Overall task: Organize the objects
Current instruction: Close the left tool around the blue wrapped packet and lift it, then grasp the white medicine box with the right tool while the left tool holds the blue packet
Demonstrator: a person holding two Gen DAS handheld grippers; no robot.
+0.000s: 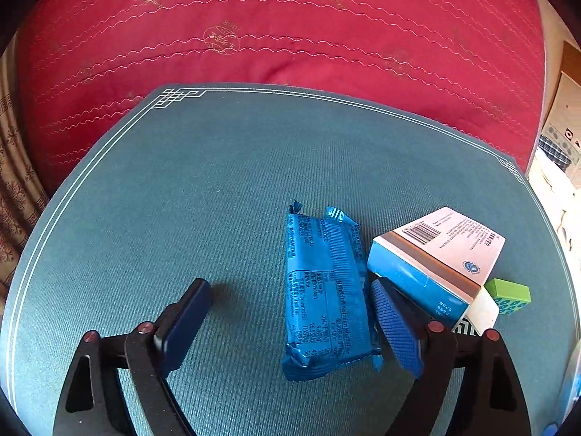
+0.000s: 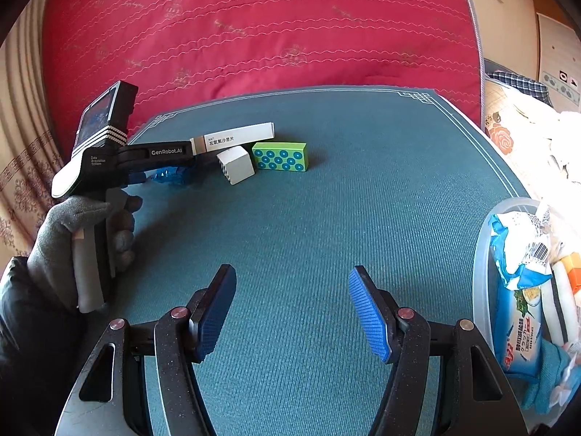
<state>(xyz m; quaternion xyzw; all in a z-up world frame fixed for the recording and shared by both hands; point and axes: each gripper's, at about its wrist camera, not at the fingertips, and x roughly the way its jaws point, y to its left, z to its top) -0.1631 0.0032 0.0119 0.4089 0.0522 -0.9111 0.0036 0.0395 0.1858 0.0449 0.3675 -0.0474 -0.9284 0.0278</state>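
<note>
Blue packet (image 1: 326, 290) between fingers (apart)

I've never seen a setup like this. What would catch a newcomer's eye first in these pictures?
Probably the big red quilt filling the background behind the teal mat. Next, the shiny blue snack packet lying on the mat between the open jaws of the left gripper, with a blue and white box just to its right. In the right wrist view, a green block with blue dots sits farther back, and a clear tub of packets stands at the right edge.
</note>
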